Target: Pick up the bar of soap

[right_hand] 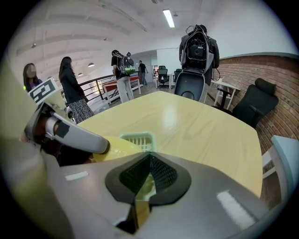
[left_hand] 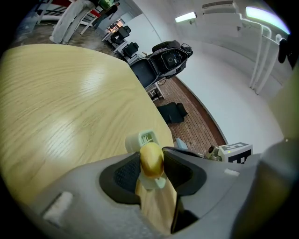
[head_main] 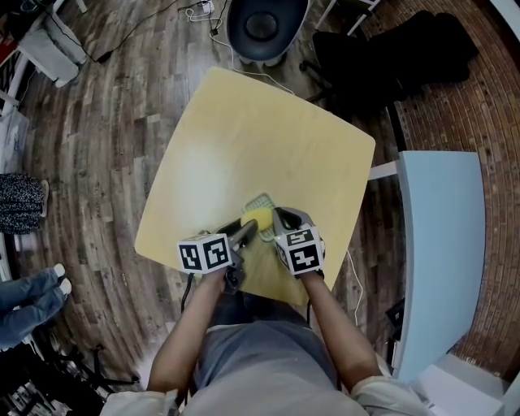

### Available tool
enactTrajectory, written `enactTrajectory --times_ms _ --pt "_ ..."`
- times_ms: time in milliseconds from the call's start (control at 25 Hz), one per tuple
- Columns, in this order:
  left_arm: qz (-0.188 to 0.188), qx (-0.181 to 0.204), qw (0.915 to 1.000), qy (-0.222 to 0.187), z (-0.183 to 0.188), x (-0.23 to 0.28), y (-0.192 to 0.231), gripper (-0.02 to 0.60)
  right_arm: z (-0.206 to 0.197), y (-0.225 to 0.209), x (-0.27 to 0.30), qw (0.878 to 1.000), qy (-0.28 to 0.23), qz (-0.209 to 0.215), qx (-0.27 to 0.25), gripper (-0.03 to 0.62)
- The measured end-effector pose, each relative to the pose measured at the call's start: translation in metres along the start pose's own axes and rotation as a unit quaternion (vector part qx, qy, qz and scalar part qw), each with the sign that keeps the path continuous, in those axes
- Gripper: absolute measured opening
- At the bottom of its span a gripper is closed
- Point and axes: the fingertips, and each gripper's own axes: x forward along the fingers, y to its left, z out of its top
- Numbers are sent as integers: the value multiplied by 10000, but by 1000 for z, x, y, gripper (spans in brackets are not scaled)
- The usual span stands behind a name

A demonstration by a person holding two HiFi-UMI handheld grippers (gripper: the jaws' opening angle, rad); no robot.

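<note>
A yellow bar of soap (head_main: pixel 258 218) lies on a pale green slatted soap dish (head_main: pixel 262 199) near the front edge of the light wooden table (head_main: pixel 244 138). My left gripper (head_main: pixel 250 228) comes in from the left with the soap (left_hand: pixel 151 159) between its two pads. The jaws stand wide and close on both sides of it, and I see no squeeze. My right gripper (head_main: pixel 281 221) is at the dish's right side. In the right gripper view its jaws (right_hand: pixel 149 161) meet on the near rim of the dish (right_hand: pixel 138 139). The soap (right_hand: pixel 119 147) and a left gripper finger (right_hand: pixel 79 135) show beside it.
A dark office chair (head_main: pixel 264 24) stands past the table's far edge, with black bags (head_main: pixel 382 49) to its right. A light blue table (head_main: pixel 439 244) runs along the right. Cables lie on the wood floor. Several people (right_hand: pixel 70 88) stand in the background, and someone's legs (head_main: pixel 32 292) are at the left.
</note>
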Motion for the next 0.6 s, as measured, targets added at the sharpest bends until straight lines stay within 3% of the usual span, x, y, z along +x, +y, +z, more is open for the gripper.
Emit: enactTrajectory --times_ms 360,480,600 --pt "-313 100 9993 -181 5 -2 -15 158 -4 3 -2 9995 -21 220 208 3" --pt "-514 166 9985 53 -4 5 -23 157 -7 11 2 9992 52 361 133 3" --pt "-408 260 9988 113 -9 10 -23 126 -10 15 4 9994 79 326 83 3"
